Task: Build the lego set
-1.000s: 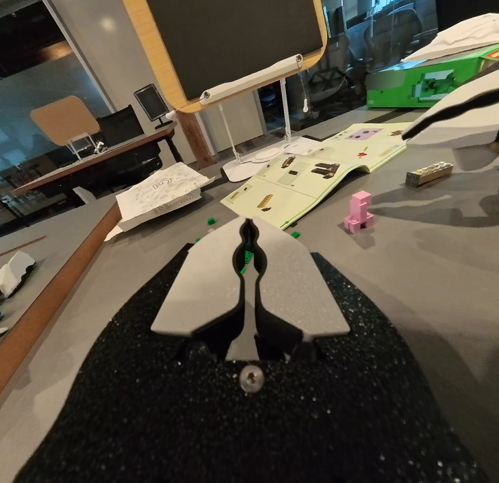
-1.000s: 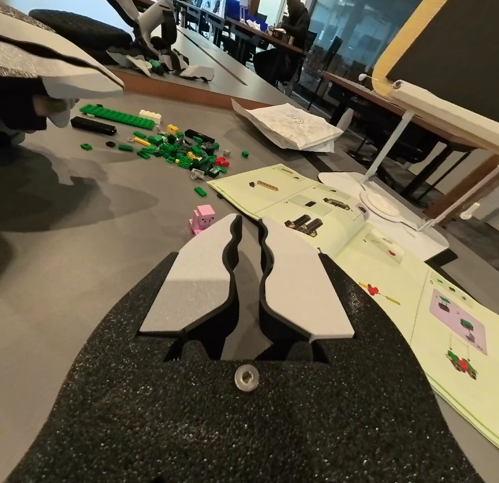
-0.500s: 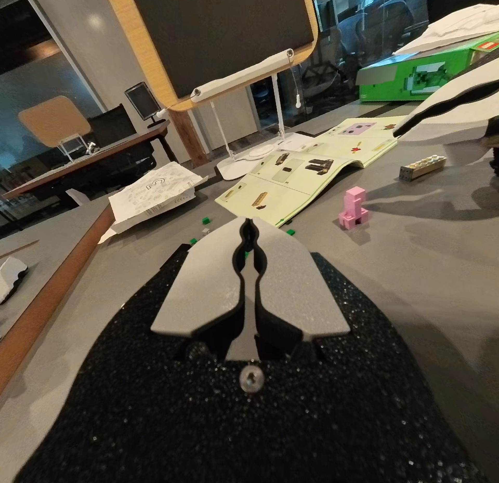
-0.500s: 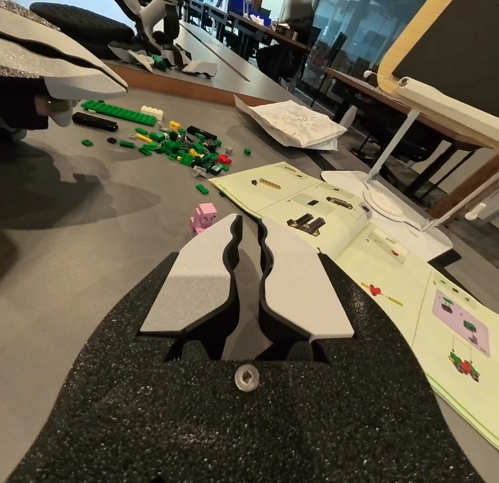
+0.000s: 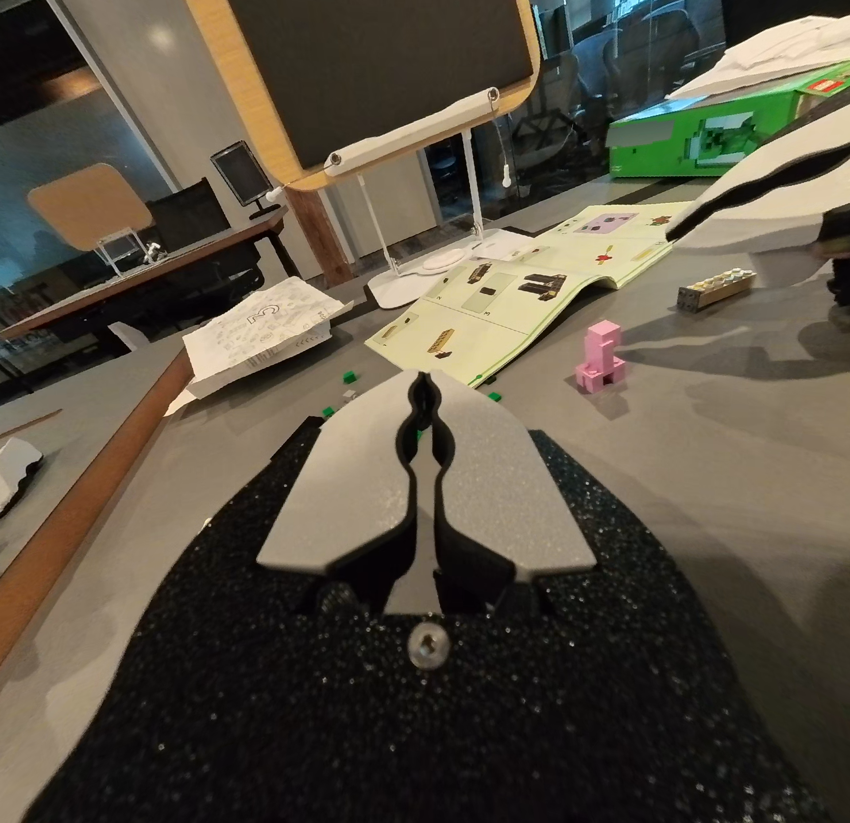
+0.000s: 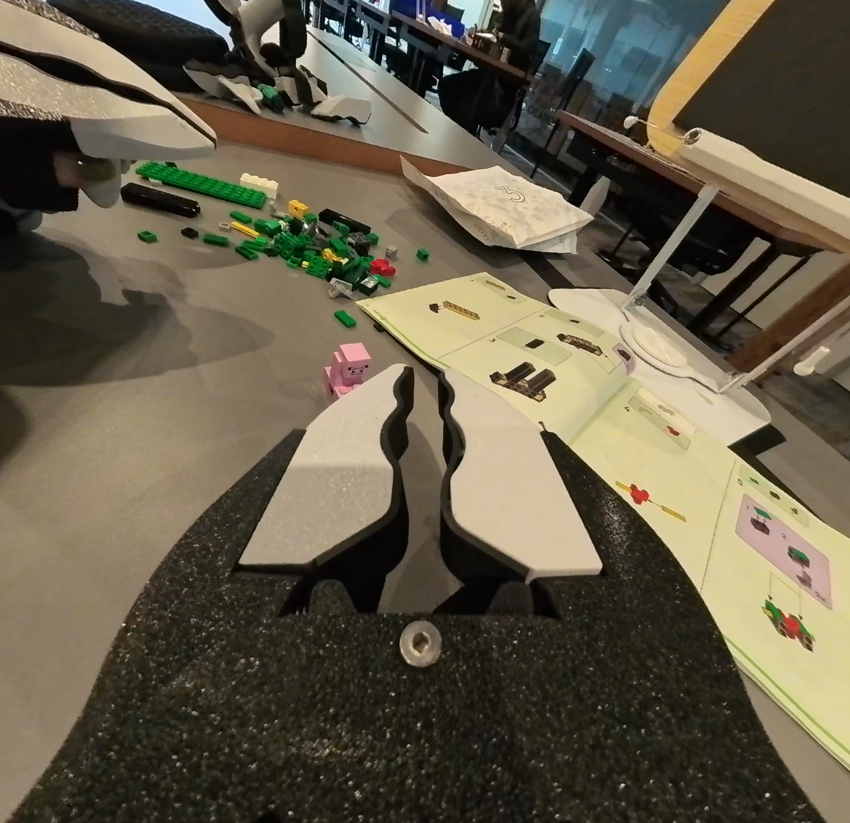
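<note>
My left gripper (image 5: 424,377) is shut with nothing seen between its tips, low over the grey table (image 5: 690,502). It also shows at the top left of the right wrist view (image 6: 209,141). My right gripper (image 6: 424,371) is open by a narrow gap and empty; it also shows in the left wrist view (image 5: 676,235). A pink pig figure (image 6: 348,368) stands just beyond its left finger, also seen from the left (image 5: 600,364). A tan long brick with a black end (image 5: 715,290) lies under the right gripper. A pile of loose bricks (image 6: 313,249), mostly green, lies farther off.
An open instruction booklet (image 6: 529,354) lies right of the pig. A long green plate (image 6: 200,187), a black bar (image 6: 158,199) and a white brick (image 6: 259,183) lie beyond the pile. A paper bag (image 5: 262,327), a white stand base (image 6: 644,341) and a green box (image 5: 717,143) stand farther back. There is about 15 cm between the tips of the two grippers. To reach the long green plate (image 6: 200,187) in a straight line is about 15 cm for my left fingers, about 30 cm for my right.
Both grippers have drifted only slightly. The left view has lifted a little, so the pile is more hidden behind its fingers. Neither gripper has opened or shut.
</note>
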`<state>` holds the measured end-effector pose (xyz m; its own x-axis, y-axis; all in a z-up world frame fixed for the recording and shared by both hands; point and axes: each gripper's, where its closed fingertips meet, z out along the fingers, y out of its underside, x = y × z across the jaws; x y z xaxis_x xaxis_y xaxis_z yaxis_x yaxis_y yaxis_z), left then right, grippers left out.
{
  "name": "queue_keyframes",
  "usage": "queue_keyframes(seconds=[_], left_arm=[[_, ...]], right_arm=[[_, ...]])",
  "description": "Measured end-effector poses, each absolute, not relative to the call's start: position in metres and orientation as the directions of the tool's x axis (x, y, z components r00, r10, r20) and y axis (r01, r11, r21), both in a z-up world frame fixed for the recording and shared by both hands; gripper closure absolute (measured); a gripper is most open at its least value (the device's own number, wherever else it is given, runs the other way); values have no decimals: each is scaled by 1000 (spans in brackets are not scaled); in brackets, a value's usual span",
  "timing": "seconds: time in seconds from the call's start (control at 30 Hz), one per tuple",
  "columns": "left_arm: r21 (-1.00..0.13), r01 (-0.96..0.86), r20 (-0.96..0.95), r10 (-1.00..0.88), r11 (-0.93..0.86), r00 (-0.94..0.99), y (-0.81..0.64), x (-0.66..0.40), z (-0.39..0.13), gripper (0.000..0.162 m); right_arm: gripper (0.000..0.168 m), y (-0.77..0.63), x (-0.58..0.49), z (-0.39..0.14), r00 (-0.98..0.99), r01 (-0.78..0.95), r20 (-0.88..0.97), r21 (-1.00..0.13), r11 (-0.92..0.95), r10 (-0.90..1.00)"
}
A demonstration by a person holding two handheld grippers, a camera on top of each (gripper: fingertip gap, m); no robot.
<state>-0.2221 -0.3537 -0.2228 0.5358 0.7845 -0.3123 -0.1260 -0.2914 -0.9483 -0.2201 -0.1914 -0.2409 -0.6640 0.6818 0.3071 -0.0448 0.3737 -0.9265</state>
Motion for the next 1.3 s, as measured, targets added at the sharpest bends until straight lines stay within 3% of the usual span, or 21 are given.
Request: queue_keyframes(seconds=[0.87, 1.07, 1.3], left_arm=[[-961, -140, -278, 803, -241, 527, -359, -221, -217, 162], [-985, -73, -173, 871, -157, 459, -381, -226, -213, 162], [-996, 2, -89, 950, -94, 299, -428, -235, -216, 137]], right_arm=[[159, -194, -219, -244, -664, -57, 342, -910, 411, 665], [160, -195, -219, -245, -660, -60, 354, -904, 422, 663], [160, -196, -218, -245, -661, -73, 364, -901, 427, 656]])
